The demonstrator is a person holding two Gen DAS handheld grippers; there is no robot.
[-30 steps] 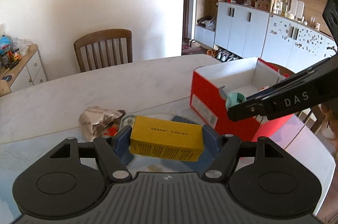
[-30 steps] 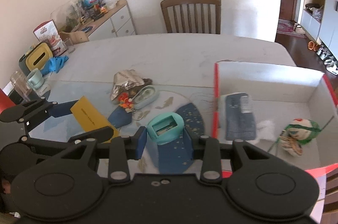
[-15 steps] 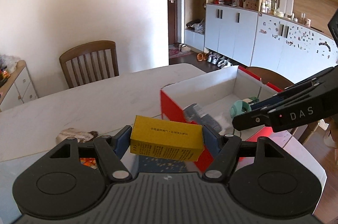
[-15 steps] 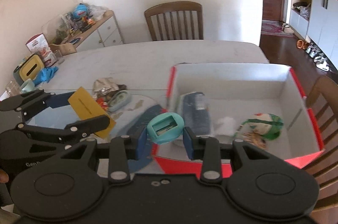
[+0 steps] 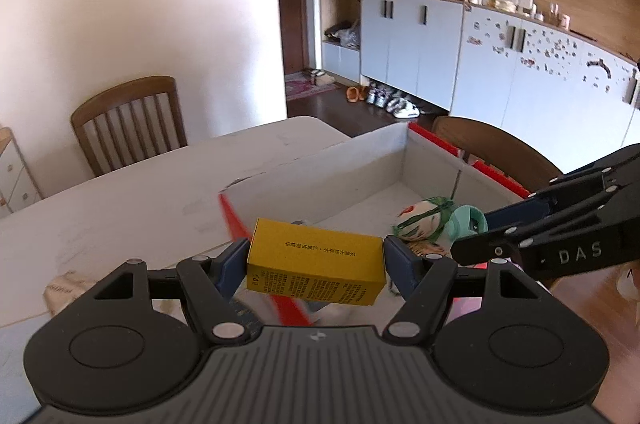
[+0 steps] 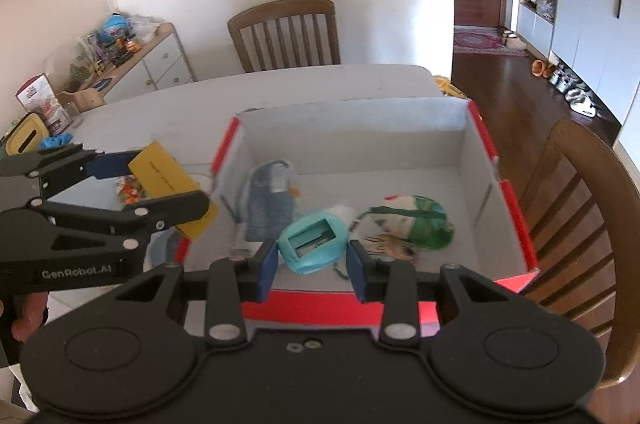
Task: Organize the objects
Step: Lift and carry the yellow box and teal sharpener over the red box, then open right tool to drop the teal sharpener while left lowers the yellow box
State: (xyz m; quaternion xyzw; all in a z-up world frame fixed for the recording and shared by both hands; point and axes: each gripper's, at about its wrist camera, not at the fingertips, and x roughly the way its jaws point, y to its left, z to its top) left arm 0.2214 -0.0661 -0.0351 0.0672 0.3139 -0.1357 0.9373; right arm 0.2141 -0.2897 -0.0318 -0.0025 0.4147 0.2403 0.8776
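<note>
My left gripper (image 5: 316, 264) is shut on a yellow carton (image 5: 316, 266), held in the air over the near left corner of the red box (image 5: 360, 164). My right gripper (image 6: 312, 262) holds a teal tape dispenser (image 6: 313, 242) over the near edge of the red box (image 6: 506, 200); small gaps show between it and the blue pads. The right gripper with the teal dispenser (image 5: 466, 220) shows at the right of the left wrist view. The left gripper with the yellow carton (image 6: 172, 184) shows at the left of the right wrist view. Inside the box lie a blue-grey pouch (image 6: 268, 200) and a green-and-white bundle (image 6: 416, 222).
A crumpled foil wrapper (image 5: 64, 292) and small orange bits (image 6: 130, 190) lie on the white table (image 5: 140, 200) left of the box. Wooden chairs stand at the far side (image 6: 286, 34) and at the right (image 6: 588, 224). A sideboard (image 6: 132, 64) with clutter stands at the far left.
Both grippers have moved right and forward with their objects, from above the table to above the red box. The box now fills the middle of both views.
</note>
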